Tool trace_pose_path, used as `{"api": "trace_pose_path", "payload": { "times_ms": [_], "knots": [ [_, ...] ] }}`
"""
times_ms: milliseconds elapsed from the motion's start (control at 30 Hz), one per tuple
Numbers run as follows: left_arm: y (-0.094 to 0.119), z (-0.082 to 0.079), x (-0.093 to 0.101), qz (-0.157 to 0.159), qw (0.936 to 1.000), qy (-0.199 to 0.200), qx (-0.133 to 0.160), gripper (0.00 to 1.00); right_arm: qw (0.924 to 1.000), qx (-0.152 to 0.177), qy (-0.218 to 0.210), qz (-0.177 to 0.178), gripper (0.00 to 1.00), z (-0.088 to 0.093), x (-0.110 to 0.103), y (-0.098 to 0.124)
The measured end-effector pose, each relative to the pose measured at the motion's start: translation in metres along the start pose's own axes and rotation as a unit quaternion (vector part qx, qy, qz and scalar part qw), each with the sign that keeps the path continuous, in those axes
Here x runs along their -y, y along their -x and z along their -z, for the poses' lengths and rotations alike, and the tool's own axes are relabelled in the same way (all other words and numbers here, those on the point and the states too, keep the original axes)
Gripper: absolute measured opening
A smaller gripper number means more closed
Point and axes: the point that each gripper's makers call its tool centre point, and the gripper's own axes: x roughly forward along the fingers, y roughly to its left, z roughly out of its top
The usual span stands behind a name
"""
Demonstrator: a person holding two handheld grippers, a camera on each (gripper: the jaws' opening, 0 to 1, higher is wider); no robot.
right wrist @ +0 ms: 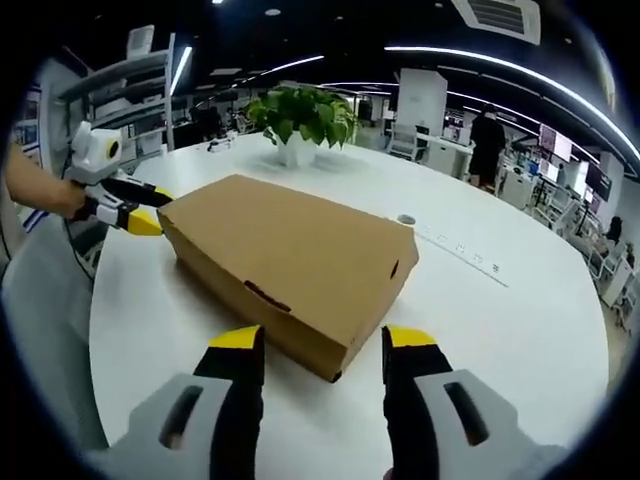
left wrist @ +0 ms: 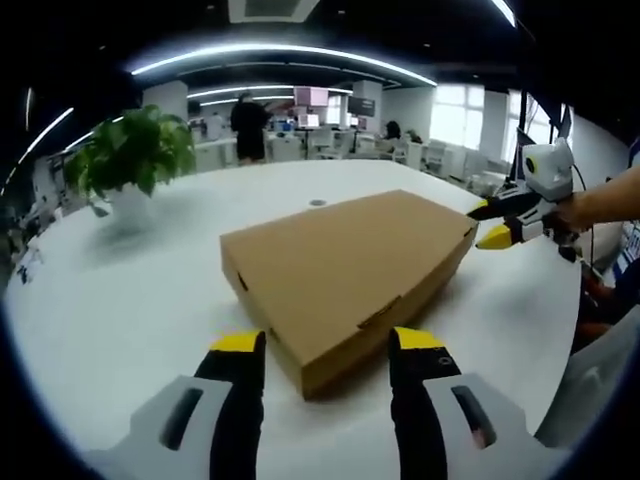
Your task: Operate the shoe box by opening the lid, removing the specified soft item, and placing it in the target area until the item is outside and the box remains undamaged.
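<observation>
The shoe box (left wrist: 345,275) sits shut in the middle of the white table (left wrist: 130,300), and here come both tools at opposite ends: the left gripper (left wrist: 327,345) wide apart with a corner between its jaws, holding nothing, the right gripper (right wrist: 313,342) just the same. Thin cardboard, I'd say light and easily creased (that lid edge (right wrist: 270,297) looks the place to lift), so gently does it.

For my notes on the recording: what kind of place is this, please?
Most likely an open-plan office. A cardboard box lies shut on a big round white table with a potted plant; behind it stand rows of desks with monitors under strip lights.
</observation>
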Motion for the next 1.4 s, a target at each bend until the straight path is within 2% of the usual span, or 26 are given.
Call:
{"api": "trace_pose_path", "payload": {
  "times_ms": [267, 733, 1400],
  "knots": [
    [-0.004, 0.000, -0.002, -0.006, 1.0000, -0.002, 0.000, 0.48, 0.9998, -0.009, 0.005, -0.016, 0.41, 0.003, -0.003, -0.009],
    [-0.005, -0.001, -0.004, -0.004, 1.0000, -0.006, -0.001, 0.46, 0.9998, -0.002, -0.019, -0.008, 0.39, 0.004, -0.005, -0.010],
    [-0.002, 0.001, -0.020, 0.032, 0.9990, -0.022, -0.022, 0.43, 0.9992, -0.002, -0.038, 0.015, 0.38, 0.004, -0.024, -0.008]
  ]
}}
